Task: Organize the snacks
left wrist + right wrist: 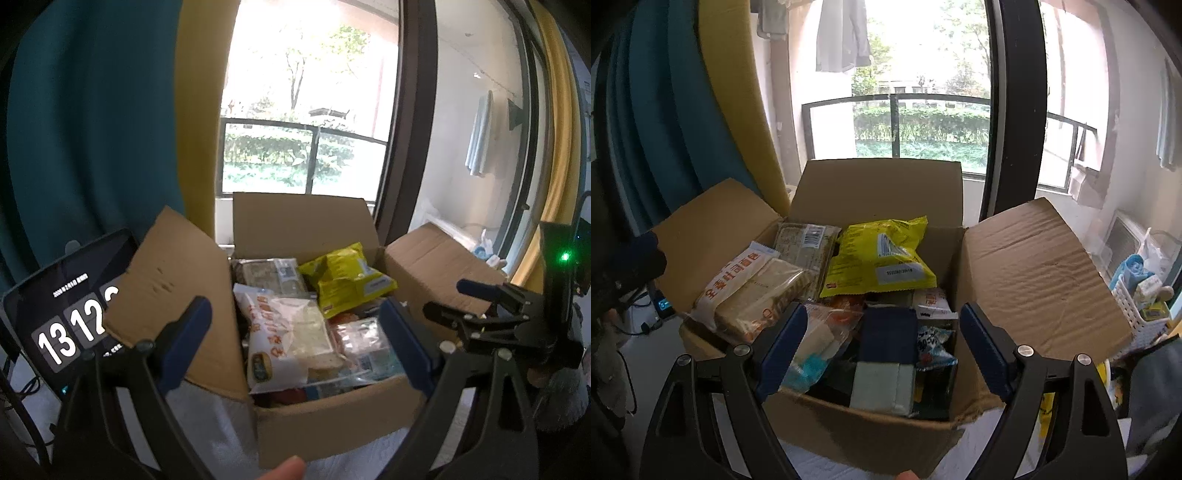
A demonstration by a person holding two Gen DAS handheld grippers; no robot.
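An open cardboard box [325,421] [857,432] stands in front of a window, full of snack packs. A yellow bag [345,277] [882,258] lies on top at the back. A white toast bread pack [291,339] [753,291] with orange writing lies at the left. A dark blue and pale green carton [886,362] stands at the box front. My left gripper [295,347] is open and empty, held just before the box. My right gripper [882,354] is open and empty over the box front; it also shows in the left wrist view [465,306] at the right.
The box flaps [173,291] [1034,273] stand open left, back and right. A tablet [62,314] showing a clock leans at the left. Teal and yellow curtains [92,110] hang behind. A white basket [1141,306] of items sits at the right by the window.
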